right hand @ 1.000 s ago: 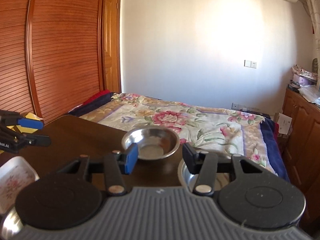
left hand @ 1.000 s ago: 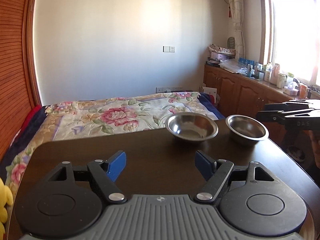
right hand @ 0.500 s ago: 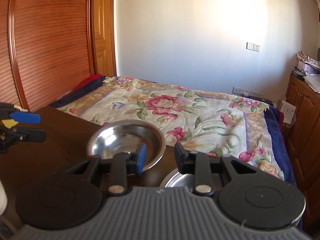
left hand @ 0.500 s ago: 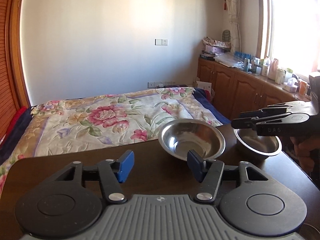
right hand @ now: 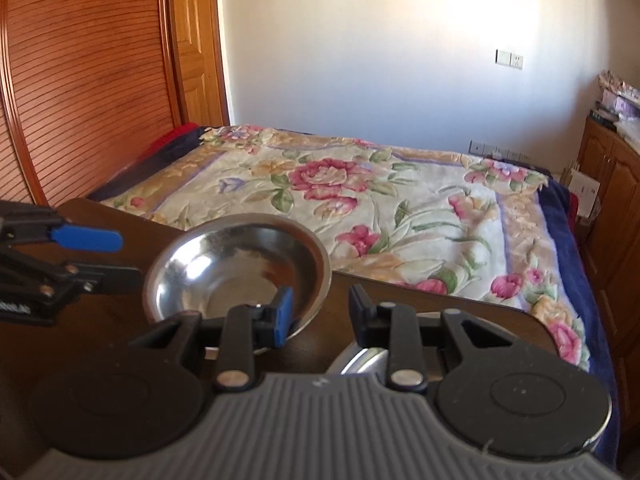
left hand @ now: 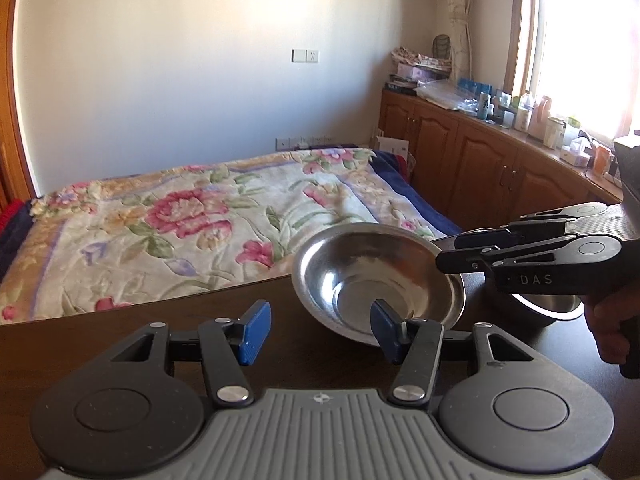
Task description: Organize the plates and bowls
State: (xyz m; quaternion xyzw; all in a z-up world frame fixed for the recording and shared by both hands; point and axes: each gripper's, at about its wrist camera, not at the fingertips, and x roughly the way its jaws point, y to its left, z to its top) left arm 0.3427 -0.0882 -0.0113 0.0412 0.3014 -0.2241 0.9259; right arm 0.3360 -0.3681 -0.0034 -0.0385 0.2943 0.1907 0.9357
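1. Over the last second both grippers have closed in on the near bowl [left hand: 378,280]. A second ago it sat well ahead of them; now the left gripper [left hand: 320,330] has its right pad over the bowl's near rim.
2. The right gripper [right hand: 320,312] has swung from the second bowl [left hand: 548,306] toward the first, and its left pad now reaches over that bowl's rim.
3. Both pairs of jaws stand apart and neither clamps anything. The right gripper's gap has narrowed.
4. Both steel bowls rest on the dark table [left hand: 140,320] at its far edge, the second just right of the first and mostly hidden by the right gripper.
5. I judge a rim grasp is close, likely to nest one bowl in the other, though which gripper will take it I cannot tell.
6. Readable writing: "DAS" in white on the right gripper's side in the left wrist view. A label on the left gripper in the right wrist view is too blurred to read.
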